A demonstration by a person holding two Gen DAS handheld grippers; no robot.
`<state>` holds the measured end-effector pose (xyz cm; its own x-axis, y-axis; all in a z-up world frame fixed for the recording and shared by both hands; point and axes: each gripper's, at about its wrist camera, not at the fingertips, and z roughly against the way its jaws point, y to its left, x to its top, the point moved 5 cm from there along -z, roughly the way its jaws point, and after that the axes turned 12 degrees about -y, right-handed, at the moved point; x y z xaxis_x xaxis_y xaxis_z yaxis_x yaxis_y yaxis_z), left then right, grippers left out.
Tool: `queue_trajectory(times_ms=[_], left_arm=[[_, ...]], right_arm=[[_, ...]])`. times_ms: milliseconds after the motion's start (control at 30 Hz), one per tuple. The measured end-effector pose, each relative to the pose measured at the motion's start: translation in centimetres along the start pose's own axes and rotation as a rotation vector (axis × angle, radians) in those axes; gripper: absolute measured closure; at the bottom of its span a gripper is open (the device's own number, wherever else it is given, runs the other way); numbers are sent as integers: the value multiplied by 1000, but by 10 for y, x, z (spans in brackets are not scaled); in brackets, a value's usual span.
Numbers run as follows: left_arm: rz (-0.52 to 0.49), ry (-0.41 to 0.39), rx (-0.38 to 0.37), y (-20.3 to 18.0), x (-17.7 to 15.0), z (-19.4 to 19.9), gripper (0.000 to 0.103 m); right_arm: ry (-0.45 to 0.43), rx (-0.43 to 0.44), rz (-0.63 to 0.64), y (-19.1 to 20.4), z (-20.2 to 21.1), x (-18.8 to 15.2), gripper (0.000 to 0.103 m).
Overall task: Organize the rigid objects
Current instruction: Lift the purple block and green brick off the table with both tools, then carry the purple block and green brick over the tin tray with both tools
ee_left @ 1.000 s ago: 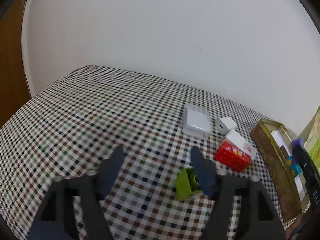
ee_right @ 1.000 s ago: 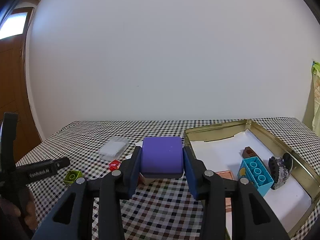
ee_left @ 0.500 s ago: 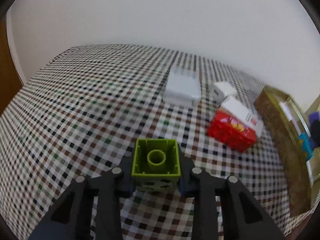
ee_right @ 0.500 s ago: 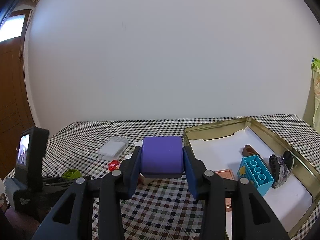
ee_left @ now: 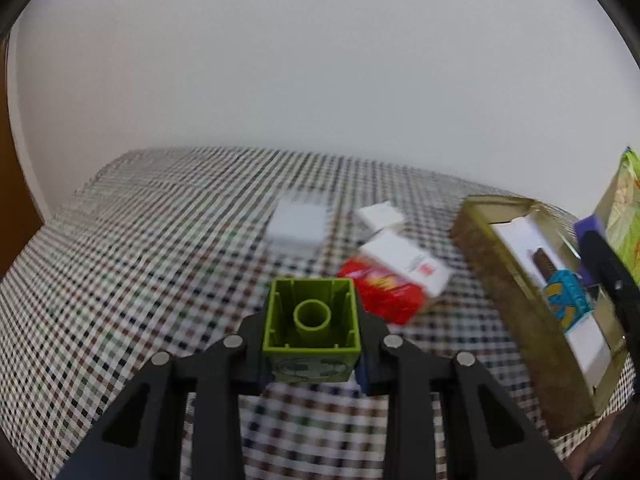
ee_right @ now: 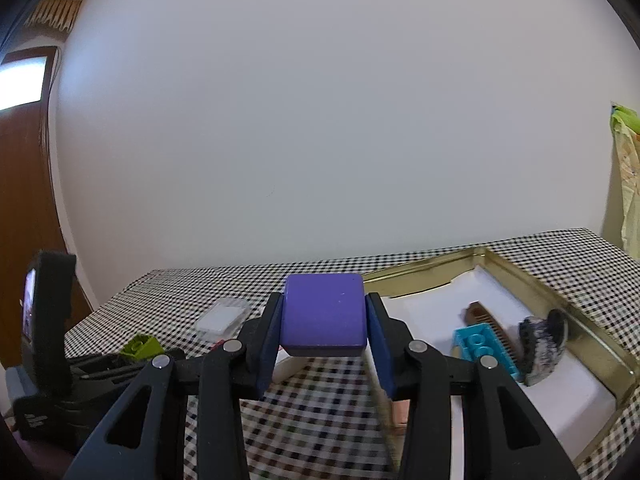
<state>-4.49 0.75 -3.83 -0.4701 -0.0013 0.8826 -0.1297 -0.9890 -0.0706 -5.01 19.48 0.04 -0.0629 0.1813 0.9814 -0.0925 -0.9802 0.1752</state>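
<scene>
My left gripper (ee_left: 312,344) is shut on a green hollow brick (ee_left: 312,322), open underside facing the camera, held above the checkered cloth. The brick also shows in the right wrist view (ee_right: 142,346). My right gripper (ee_right: 324,320) is shut on a purple block (ee_right: 324,314) and holds it above the table, just left of the gold tin (ee_right: 592,332). In the tin lie a blue brick (ee_right: 486,350), a brown piece (ee_right: 478,310) and a dark speckled stone (ee_right: 542,340). The tin stands at the right in the left wrist view (ee_left: 508,284).
A red and white box (ee_left: 390,280), a small white cube (ee_left: 380,216) and a clear lidded case (ee_left: 296,226) lie on the checkered cloth (ee_left: 140,248) left of the tin. A wall stands behind. A wooden door (ee_right: 24,208) is far left.
My left gripper closed on the green brick, lifted it off the cloth and swung toward the tin. My right gripper kept the purple block and shifted slightly left.
</scene>
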Motion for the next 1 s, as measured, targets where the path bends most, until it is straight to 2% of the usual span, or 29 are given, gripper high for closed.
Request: queue_trajectory(times_ms=[267, 1000], left_arm=[[-73, -60, -38, -58, 22, 6, 73], [-152, -71, -153, -136, 30, 5, 73]], right_arm=[[-40, -43, 30, -24, 12, 6, 60], [-75, -210, 62, -95, 18, 15, 60]])
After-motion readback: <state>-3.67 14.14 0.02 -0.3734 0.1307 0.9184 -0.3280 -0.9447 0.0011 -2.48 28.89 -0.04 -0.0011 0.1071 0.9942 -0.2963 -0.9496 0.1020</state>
